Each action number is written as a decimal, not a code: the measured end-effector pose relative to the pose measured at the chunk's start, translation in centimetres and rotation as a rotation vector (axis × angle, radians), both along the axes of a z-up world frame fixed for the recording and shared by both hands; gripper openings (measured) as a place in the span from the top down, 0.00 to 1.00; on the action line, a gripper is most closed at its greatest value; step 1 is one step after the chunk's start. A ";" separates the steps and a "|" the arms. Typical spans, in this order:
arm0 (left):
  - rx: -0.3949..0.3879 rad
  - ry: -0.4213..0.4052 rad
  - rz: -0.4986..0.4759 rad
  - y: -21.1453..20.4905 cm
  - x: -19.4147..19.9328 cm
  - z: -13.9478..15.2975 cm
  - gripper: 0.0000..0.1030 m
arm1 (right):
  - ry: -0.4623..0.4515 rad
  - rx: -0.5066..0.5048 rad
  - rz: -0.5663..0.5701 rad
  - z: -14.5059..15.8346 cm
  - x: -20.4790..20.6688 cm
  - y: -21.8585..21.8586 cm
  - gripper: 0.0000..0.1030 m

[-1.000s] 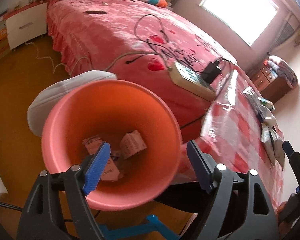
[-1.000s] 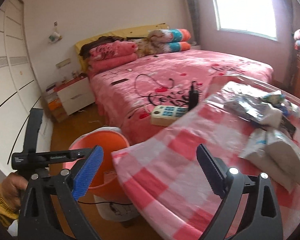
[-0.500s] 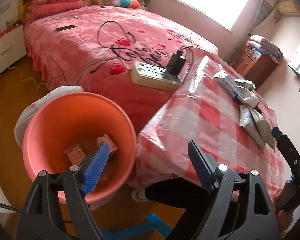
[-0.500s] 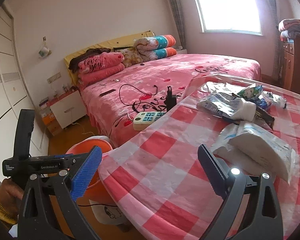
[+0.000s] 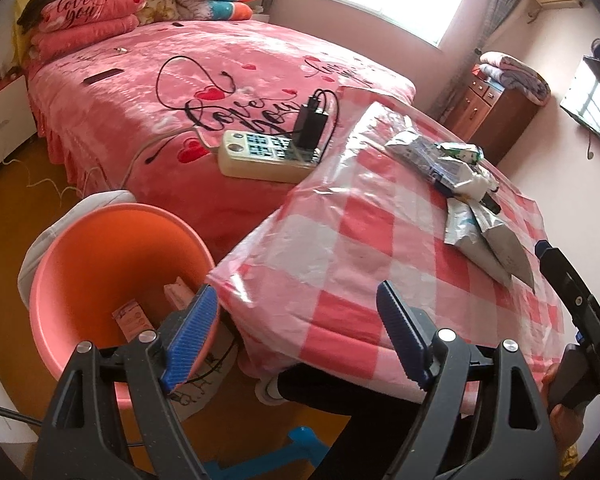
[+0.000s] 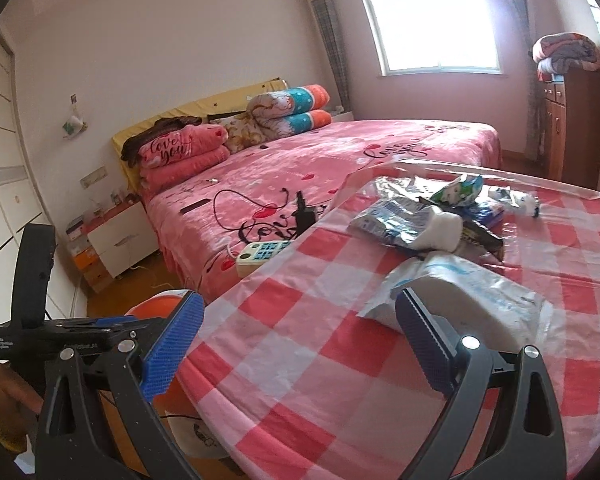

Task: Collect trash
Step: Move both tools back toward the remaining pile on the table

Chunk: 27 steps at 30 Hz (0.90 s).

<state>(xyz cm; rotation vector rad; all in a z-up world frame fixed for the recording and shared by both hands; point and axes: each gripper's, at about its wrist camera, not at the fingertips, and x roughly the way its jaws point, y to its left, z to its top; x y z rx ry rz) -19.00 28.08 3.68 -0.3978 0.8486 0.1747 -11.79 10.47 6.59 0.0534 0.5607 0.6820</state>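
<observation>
A second ago the left gripper [image 5: 296, 338] hung right over the bin [image 5: 100, 264] – now it has swung right, its jaws wide and empty above the near edge of the table [image 5: 340, 264]. The right gripper [image 6: 300, 344], jaws also wide with nothing between them, has closed in on the white packet [image 6: 468, 292] just beyond it. Scraps already lie in the bin; more wrappers [image 6: 416, 216] wait at the far side – likely the next pick is starting

Bin [image 5: 100, 264] left of table [image 5: 340, 264], wrappers [image 5: 452, 160] on it (far side), bed [image 5: 220, 80] behind
</observation>
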 end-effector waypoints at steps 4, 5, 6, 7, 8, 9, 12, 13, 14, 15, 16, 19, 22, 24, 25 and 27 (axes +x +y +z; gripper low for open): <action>0.008 0.001 -0.016 -1.1 0.5 0.2 0.20 | 0.005 0.016 -0.021 0.0 0.5 -1.2 0.07; 0.010 0.001 -0.021 -1.3 0.7 0.3 0.20 | 0.008 0.019 -0.028 0.0 0.7 -1.5 0.07; 0.012 0.002 -0.026 -1.6 0.8 0.3 0.20 | 0.010 0.021 -0.032 0.0 0.8 -1.7 0.07; 0.014 0.001 -0.031 -1.9 1.0 0.4 0.20 | 0.015 0.025 -0.039 0.0 1.0 -2.0 0.07; 0.017 0.000 -0.037 -2.2 1.1 0.5 0.20 | 0.017 0.028 -0.043 -0.1 1.1 -2.3 0.07; 0.018 0.000 -0.041 -2.4 1.2 0.6 0.20 | 0.020 0.030 -0.048 -0.1 1.2 -2.5 0.07; 0.024 -0.003 -0.056 -3.3 1.6 0.8 0.20 | 0.022 0.036 -0.061 -0.1 1.5 -3.2 0.07; 0.025 -0.004 -0.061 -3.5 1.7 0.9 0.20 | 0.022 0.040 -0.065 -0.1 1.5 -3.4 0.07; 0.027 -0.004 -0.067 -3.8 1.8 1.0 0.20 | 0.022 0.044 -0.070 -0.1 1.6 -3.7 0.07; 0.029 -0.003 -0.073 -4.1 2.0 1.0 0.20 | 0.023 0.048 -0.076 0.0 1.8 -4.0 0.07; 0.031 -0.003 -0.077 -4.2 2.0 1.1 0.20 | 0.024 0.051 -0.080 0.0 1.9 -4.3 0.07; 0.038 -0.003 -0.092 -5.1 2.3 1.2 0.20 | 0.029 0.060 -0.097 -0.1 2.3 -5.1 0.07; 0.045 -0.004 -0.104 -5.8 2.5 1.3 0.20 | 0.037 0.068 -0.115 -0.2 2.7 -6.0 0.07; 0.048 -0.005 -0.111 -6.3 2.7 1.4 0.20 | 0.040 0.075 -0.128 -0.2 2.9 -6.6 0.07; 0.050 -0.005 -0.116 -6.5 2.8 1.4 0.20 | 0.040 0.077 -0.134 -0.2 3.0 -6.9 0.07; 0.055 -0.005 -0.123 -7.0 3.0 1.5 0.20 | 0.039 0.081 -0.148 -0.1 3.2 -7.6 0.07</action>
